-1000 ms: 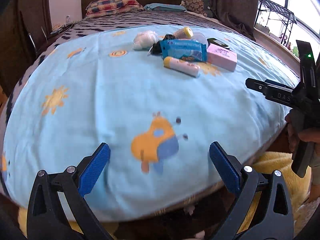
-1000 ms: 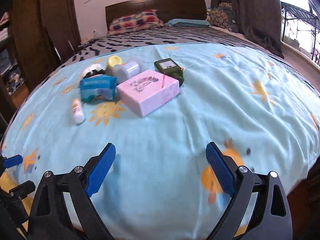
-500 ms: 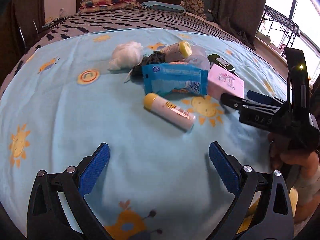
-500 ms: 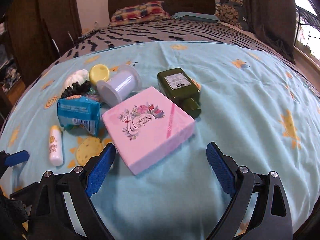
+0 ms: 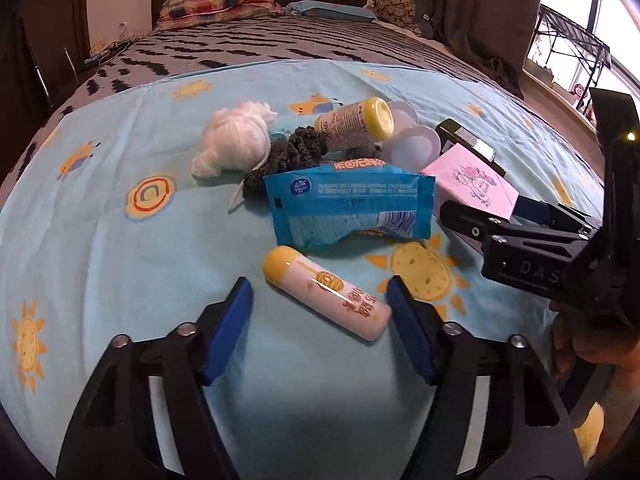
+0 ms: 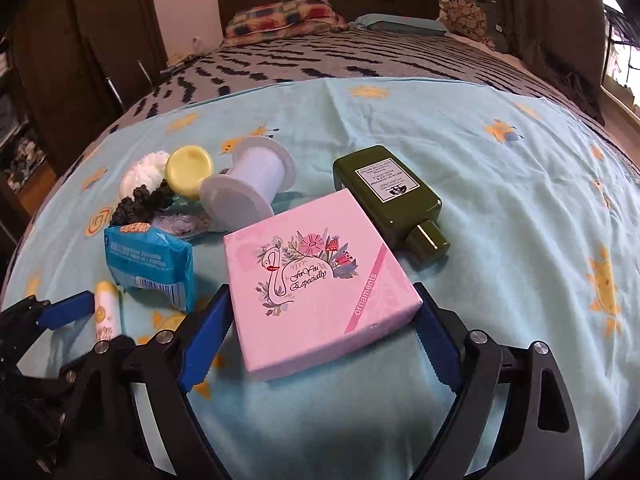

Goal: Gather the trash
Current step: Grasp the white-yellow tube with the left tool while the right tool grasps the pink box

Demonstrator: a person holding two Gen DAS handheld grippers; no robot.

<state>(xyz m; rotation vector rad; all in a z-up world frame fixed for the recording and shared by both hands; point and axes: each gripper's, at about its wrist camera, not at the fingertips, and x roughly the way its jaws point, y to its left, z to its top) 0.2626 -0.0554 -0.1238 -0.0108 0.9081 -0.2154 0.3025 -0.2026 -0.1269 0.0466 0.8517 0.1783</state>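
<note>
Bed [image 6: 500,208] covered by light blue sheet [image 5: 100,248] with sun and cartoon prints, trash pile sits on it toward the middle; checked pillow [image 6: 280,14] far back at the headboard. Left claw [image 5: 320,320] low over the sheet, jaws wide, blue pads on either side of the small white tube [image 5: 326,292] with yellow cap, tube lies slanted between them, right pad looks just at the tube's end, contact unclear, nothing gripped. Right claw [image 6: 322,334] also wide, pads flanking the near part of the pink box [image 6: 316,284], box lies flat on the sheet, whether pads touch it can't tell; in the left view this claw shows from the side at the box edge. Green bottle [image 6: 390,196] lies just behind the box on the right, cap toward camera. Blue wrapper [image 5: 350,204] sits between tube and the rest of the pile, crumpled, left of the box. White spool [image 6: 250,186] on its side behind the box, next to a yellow-capped bottle [image 5: 354,124] lying down. White yarn ball [image 5: 234,144] at the pile's far left, dark knit scrap [image 5: 288,154] touching it, under the yellow-capped bottle
</note>
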